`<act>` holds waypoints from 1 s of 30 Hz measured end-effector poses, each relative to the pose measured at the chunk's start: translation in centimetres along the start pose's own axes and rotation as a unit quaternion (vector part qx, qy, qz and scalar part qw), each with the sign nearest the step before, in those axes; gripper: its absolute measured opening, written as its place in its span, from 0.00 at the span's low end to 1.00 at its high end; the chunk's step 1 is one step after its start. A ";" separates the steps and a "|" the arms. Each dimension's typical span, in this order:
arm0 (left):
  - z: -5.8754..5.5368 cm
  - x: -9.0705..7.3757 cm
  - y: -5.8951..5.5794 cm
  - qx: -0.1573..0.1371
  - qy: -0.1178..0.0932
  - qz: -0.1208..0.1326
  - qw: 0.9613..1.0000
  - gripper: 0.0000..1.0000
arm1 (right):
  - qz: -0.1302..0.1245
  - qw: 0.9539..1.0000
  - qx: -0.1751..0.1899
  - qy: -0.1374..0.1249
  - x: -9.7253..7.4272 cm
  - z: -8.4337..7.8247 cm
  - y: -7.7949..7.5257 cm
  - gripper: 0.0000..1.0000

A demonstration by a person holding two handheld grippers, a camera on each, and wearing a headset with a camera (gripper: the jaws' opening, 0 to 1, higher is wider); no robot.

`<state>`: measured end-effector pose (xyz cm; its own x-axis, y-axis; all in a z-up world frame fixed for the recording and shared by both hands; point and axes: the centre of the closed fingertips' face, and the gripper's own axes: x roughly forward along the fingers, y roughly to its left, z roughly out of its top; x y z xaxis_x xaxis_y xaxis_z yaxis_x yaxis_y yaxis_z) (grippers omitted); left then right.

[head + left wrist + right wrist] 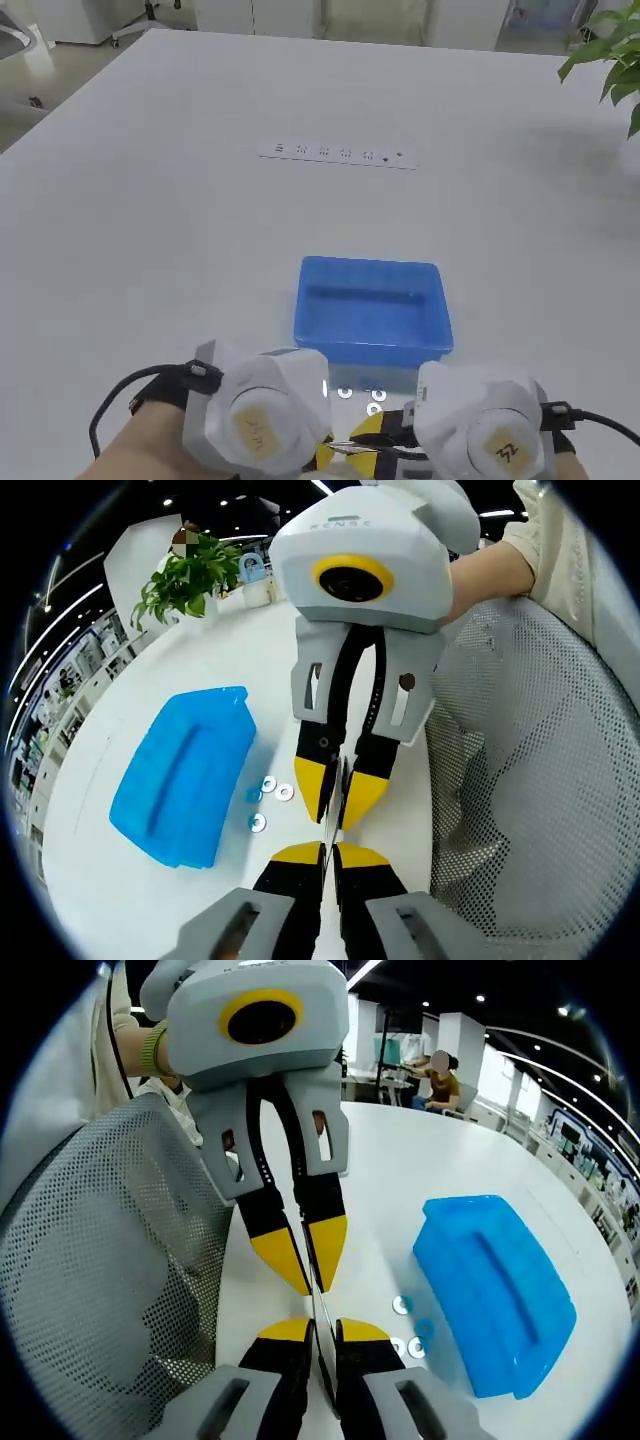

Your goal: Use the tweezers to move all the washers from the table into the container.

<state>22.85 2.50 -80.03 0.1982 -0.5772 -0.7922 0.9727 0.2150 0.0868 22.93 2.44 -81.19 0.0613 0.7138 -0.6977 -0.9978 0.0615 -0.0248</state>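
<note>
Holding the slim metal tweezers [317,1305] between both tools, low and close to the body, above the near edge of the white surface [200,220]. Clenched on the tweezers with the left tongs [328,855], yellow tips pressed nearly flat together on the thin blades. Clenched on the same tweezers with the right tongs [320,1338], meeting the left almost tip to tip. Counting 3 small round metal washers [285,792] lying flat on the surface, clustered just beside the near wall of the blue rectangular plastic container [372,350] and outside it. Hard to tell whether a bluish disc among them makes a 4th. Looking past the container in the head view to a white power strip [337,153], well apart from it, and to a green leafy plant [610,55] at the far right. Backed in both gripper views by a grey mesh chair back [110,1290], close behind the tongs.
</note>
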 end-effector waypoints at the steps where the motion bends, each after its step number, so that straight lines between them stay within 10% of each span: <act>1: 0.2 -0.2 -0.1 0.001 -0.001 -0.001 1.000 0.00 | 0.000 1.000 -0.001 -0.001 -0.1 0.1 0.1 0.05; 30: 3.5 -2.3 -2.2 0.069 0.011 -0.017 0.997 0.00 | 0.020 0.992 -0.103 0.066 -1.6 0.0 1.8 0.04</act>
<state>20.62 0.63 -76.31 0.1643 -0.5639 -0.8093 0.9863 0.0848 0.1412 21.05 1.38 -80.13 0.0310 0.6147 -0.7882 -0.9843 -0.1183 -0.1309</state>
